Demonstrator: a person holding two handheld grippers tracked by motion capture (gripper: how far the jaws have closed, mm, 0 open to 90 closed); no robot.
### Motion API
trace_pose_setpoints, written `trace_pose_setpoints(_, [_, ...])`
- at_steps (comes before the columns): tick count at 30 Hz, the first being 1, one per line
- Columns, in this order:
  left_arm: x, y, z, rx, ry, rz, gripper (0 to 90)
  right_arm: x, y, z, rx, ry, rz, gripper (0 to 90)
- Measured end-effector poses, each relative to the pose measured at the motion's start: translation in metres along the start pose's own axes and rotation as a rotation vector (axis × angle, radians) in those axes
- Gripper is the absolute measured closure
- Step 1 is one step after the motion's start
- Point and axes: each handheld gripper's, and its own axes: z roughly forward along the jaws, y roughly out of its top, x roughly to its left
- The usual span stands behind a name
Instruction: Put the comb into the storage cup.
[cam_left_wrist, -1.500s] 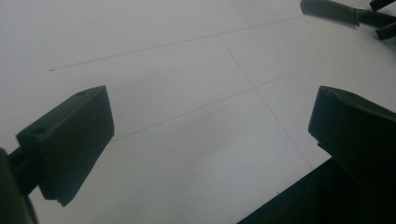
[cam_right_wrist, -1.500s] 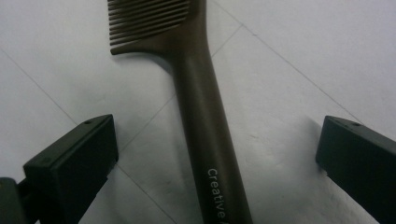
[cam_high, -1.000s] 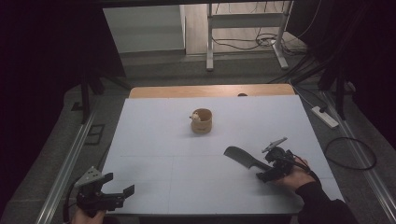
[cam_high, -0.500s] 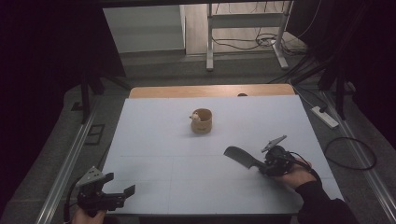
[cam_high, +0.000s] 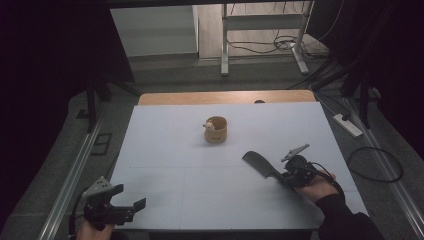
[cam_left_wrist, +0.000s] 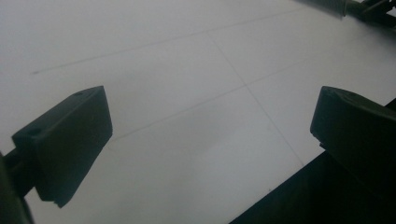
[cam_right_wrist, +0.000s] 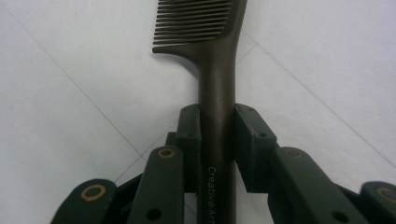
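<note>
Right gripper view puts us right on the action: the right gripper (cam_right_wrist: 217, 140) has its fingers (cam_right_wrist: 189, 135) clamped on both sides of the dark handle of the comb (cam_right_wrist: 210, 42), having just been closing in on it, and the teeth fan out ahead over the white desk (cam_right_wrist: 70, 93). Grip looks centred on the handle, well behind the teeth, and that is where I'd want it; to do this well, a straight lift with the handle kept level should stop the comb from pivoting between the pads. From the high view, the comb (cam_high: 259, 163) lies at the right side of the desk (cam_high: 165, 150), its head pointing toward the small wooden cup (cam_high: 216, 131), which sits well apart near the middle. Over at the near left corner, the left gripper (cam_high: 131, 206) hangs with fingers wide and nothing between them. Around the desk: dark floor, cables, a power strip (cam_high: 347, 125), metal frame legs beyond.
</note>
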Motion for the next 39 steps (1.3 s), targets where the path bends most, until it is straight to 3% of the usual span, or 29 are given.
trace_pose_setpoints(4, [-0.001,0.006,0.000,-0.032,-0.006,0.022,0.0,-0.001,0.000,-0.006,-0.049,0.013,0.009,72.6])
trace_pose_setpoints(5, [-0.001,0.010,0.002,-0.032,-0.019,0.044,0.0,-0.001,0.000,-0.008,-0.062,0.021,0.011,72.6])
trace_pose_setpoints(9, [-0.004,0.018,0.010,-0.028,-0.062,0.069,0.0,0.001,-0.001,-0.014,-0.108,0.031,-0.003,72.6])
trace_pose_setpoints(14, [-0.006,0.026,0.017,-0.028,-0.069,0.098,0.0,0.003,-0.001,-0.019,-0.141,0.028,-0.024,72.5])
trace_pose_setpoints(17, [-0.007,0.035,0.021,-0.085,-0.086,0.134,0.0,0.005,-0.001,-0.023,-0.172,0.029,-0.029,72.6])
trace_pose_setpoints(23, [-0.006,0.048,0.028,-0.110,-0.104,0.127,0.0,0.006,0.000,-0.026,-0.201,0.042,-0.036,72.6])
trace_pose_setpoints(35, [-0.010,0.075,0.048,-0.089,-0.104,0.133,0.0,0.012,0.001,-0.036,-0.273,0.033,-0.059,72.6])
trace_pose_setpoints(39, [-0.014,0.084,0.056,-0.080,-0.125,0.137,0.0,0.014,0.001,-0.039,-0.294,0.037,-0.064,72.6])
